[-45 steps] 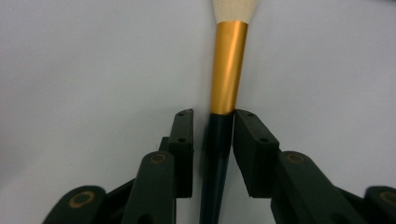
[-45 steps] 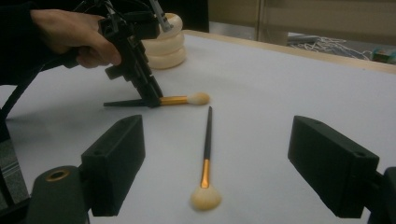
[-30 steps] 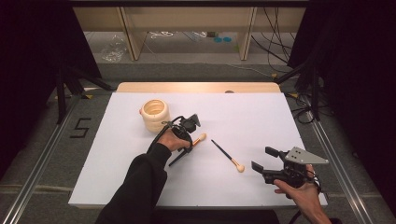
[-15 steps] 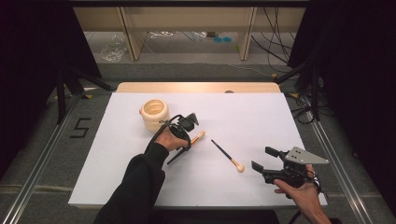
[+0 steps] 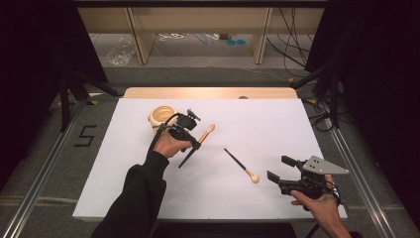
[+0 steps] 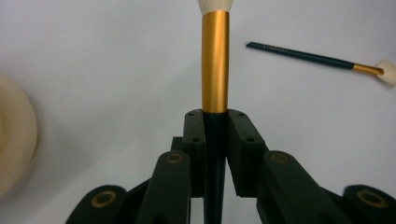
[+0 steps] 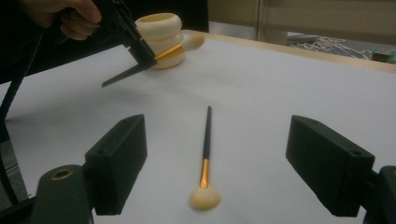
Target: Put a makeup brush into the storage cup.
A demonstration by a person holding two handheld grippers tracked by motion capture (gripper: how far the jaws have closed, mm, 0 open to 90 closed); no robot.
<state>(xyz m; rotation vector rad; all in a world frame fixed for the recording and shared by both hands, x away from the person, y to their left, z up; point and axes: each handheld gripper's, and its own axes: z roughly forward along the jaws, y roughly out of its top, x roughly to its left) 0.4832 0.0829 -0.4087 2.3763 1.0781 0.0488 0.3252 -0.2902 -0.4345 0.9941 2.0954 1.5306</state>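
Left tool (image 5: 190, 133) clamping gold-ferruled black-handled brush (image 6: 215, 65), lifting beside cream ridged holder (image 5: 163, 116) | right tool (image 7: 233, 165) gaping over second black-handled brush (image 7: 205, 161) lying on white desk (image 5: 277, 129) | risk: thin tapered handle slipping, brush dropping.

You have a white counter (image 5: 277, 124) with a bare wooden strip along its far edge. A cream ribbed holder (image 5: 162, 116) stands on it at your far left. A thin dark brush (image 5: 241, 165) lies flat near the middle, its pale tuft toward your near right.
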